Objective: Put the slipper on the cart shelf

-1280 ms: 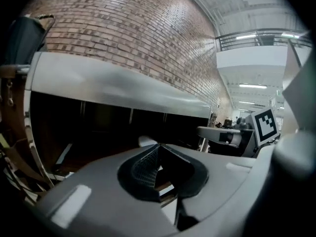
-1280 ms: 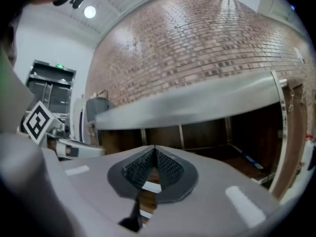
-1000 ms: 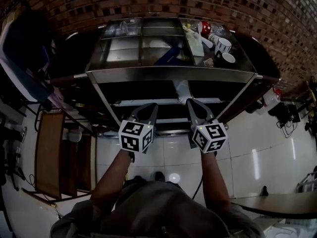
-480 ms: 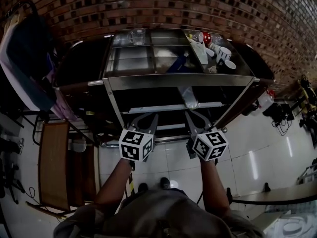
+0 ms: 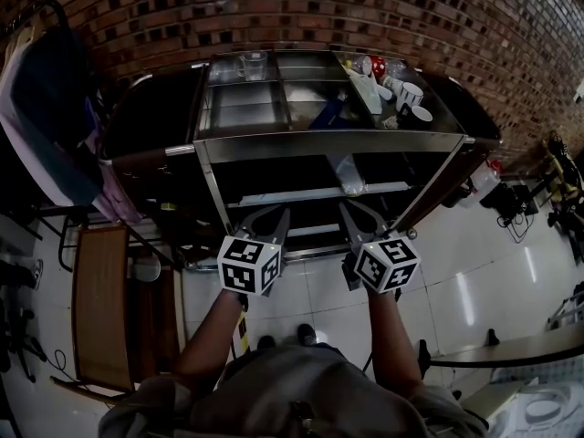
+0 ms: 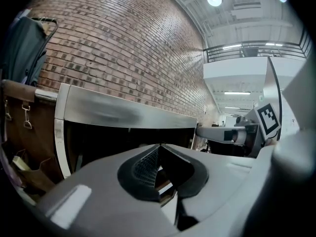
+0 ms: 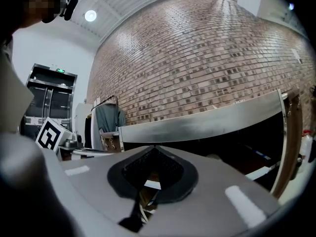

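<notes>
A steel cart (image 5: 328, 142) stands against the brick wall. On its middle shelf (image 5: 301, 194) lies a pale long thing (image 5: 347, 173) that may be the slipper; I cannot tell for sure. A blue item (image 5: 327, 113) lies on the top shelf. My left gripper (image 5: 270, 214) and right gripper (image 5: 352, 211) hover side by side in front of the cart's lower part, both shut and holding nothing. In the left gripper view the left gripper (image 6: 159, 145) points at the cart's top rail (image 6: 128, 113). The right gripper (image 7: 154, 147) in its own view does the same.
Cups (image 5: 409, 95) and small items crowd the top shelf's right end. A rack of hanging clothes (image 5: 50, 117) stands at the left, and a wooden frame (image 5: 99, 299) lies below it on the white tiled floor (image 5: 474, 272). A table edge (image 5: 511, 352) shows at lower right.
The head view has drawn back a little, so the cart sits higher and smaller. Both grippers stay shut and side by side, slightly lower in the picture.
</notes>
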Demonstrator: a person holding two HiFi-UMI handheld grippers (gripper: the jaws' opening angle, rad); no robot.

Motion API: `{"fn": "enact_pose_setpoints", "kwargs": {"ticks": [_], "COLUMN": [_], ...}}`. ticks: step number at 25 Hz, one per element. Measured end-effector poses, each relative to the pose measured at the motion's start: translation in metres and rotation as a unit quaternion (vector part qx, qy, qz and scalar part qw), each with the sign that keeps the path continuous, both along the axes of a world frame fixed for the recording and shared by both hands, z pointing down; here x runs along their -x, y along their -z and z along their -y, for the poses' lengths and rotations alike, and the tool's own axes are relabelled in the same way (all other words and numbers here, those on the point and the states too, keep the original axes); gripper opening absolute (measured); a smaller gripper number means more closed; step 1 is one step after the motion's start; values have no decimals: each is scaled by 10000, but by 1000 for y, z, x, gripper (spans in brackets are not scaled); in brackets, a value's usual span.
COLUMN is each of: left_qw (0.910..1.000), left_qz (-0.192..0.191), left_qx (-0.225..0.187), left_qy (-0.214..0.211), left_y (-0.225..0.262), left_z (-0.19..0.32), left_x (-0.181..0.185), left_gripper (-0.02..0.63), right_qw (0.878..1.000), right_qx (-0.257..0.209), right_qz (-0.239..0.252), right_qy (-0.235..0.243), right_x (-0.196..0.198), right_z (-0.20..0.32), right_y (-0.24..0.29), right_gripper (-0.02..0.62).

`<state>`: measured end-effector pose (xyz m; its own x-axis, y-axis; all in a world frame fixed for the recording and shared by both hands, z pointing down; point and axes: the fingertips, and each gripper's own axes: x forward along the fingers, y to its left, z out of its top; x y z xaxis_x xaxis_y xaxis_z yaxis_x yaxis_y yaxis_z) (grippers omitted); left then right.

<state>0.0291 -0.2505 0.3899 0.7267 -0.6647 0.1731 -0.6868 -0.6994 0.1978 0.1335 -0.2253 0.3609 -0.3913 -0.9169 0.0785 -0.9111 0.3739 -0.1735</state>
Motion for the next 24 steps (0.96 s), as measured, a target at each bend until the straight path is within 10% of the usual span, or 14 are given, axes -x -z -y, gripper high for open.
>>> {"fn": "enact_pose_setpoints", "kwargs": {"ticks": [24], "left_qw": [9999], "left_qz": [-11], "left_qx": [55], "left_qy": [-120], "left_y": [-3], "left_z": [3], "left_x": [-3], "left_gripper": [8], "right_qw": [9999], "right_qx": [-54], "right_qz": [127], "right_qy": [102], "right_x": [5], "right_z": [5], "right_y": [8], "right_gripper": [0]}}
